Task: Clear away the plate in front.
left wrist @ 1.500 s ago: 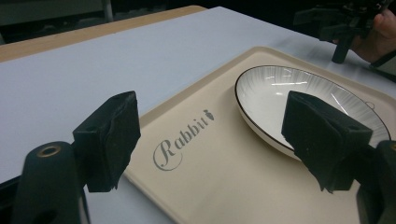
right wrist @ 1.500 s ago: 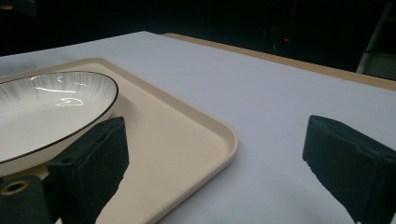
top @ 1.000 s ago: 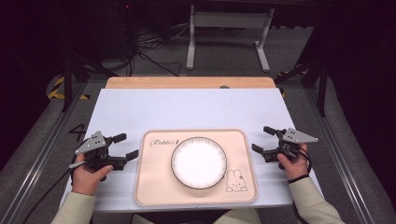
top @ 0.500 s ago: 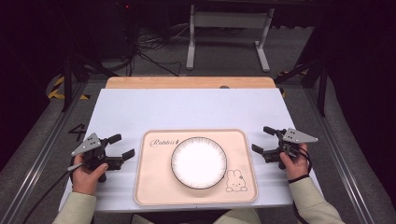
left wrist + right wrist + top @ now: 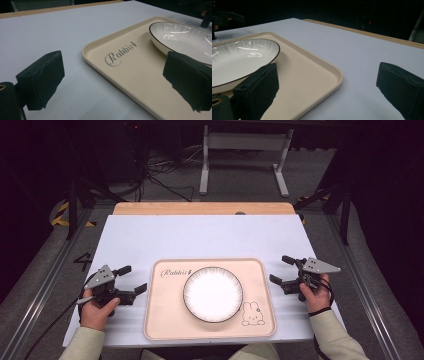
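Beige tray [image 5: 165, 320] centred near the table's [image 5: 210, 237] front edge, white dark-rimmed plate [image 5: 213, 294] at its middle. Left gripper [image 5: 131, 281] and right gripper [image 5: 280, 271] just beside opposite tray ends, jaws wide apart, nothing held: apparently a symmetric ready stance, both tips aimed inward at the tray.

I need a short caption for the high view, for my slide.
Two open hand-held grippers, left and right, flank a beige tray holding a white plate.
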{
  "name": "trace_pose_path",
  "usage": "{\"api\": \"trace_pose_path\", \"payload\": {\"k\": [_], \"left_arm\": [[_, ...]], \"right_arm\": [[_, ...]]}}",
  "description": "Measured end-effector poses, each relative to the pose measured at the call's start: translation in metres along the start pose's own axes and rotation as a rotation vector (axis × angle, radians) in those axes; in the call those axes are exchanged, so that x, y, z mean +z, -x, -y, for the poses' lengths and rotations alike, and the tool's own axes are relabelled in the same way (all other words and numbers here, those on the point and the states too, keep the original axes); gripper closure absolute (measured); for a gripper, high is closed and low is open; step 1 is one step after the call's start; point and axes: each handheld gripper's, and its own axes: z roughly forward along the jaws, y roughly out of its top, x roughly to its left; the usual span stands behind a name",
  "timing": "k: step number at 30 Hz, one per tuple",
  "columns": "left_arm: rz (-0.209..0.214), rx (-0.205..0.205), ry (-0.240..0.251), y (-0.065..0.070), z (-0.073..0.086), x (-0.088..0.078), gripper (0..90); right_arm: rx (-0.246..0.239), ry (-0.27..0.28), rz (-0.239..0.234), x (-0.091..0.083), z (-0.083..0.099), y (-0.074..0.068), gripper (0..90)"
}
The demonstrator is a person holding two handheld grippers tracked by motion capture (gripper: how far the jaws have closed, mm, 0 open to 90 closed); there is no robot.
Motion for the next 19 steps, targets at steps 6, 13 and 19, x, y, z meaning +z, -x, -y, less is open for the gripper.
{"api": "trace_pose_path", "payload": {"k": [6,13,19], "left_arm": [[-0.015,0.067,-0.017,0.0059,-0.0003,0.0023,3.0],[-0.039,0.05,-0.032,0.0056,-0.0009,0.0033,0.6],[-0.035,0.019,-0.018,0.0039,-0.0004,0.0027,0.8]], "right_arm": [[0.0,-0.004,-0.001,0.0001,-0.0001,0.0002,4.6],[0.002,-0.001,0.0,0.0002,0.0,0.0006,4.7],[0.006,0.0,0.001,0.0,0.0,0.0006,4.7]]}}
